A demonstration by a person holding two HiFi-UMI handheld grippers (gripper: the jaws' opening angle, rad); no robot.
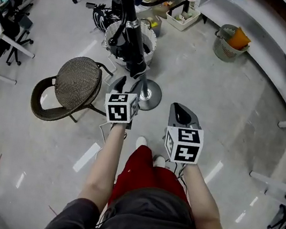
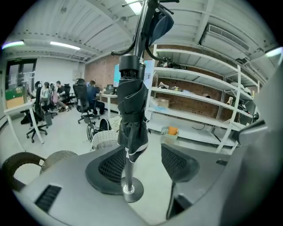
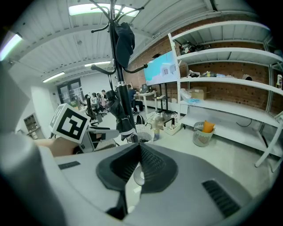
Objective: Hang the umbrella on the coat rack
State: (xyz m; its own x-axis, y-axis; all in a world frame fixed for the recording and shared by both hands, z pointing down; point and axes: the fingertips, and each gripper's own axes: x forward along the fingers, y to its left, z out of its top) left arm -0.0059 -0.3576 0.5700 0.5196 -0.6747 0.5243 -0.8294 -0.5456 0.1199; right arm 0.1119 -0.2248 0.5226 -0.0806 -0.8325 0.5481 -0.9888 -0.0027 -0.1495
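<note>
A round woven wicker chair stands at the left. The left gripper, jaws wide apart and empty, faces the folded black umbrella. It hangs upright along the black coat rack pole just ahead, clear of the pads. The right gripper, jaws together, is farther off. The glossy grey floor runs to white shelving at the right.

all three views toward coat rack
</note>
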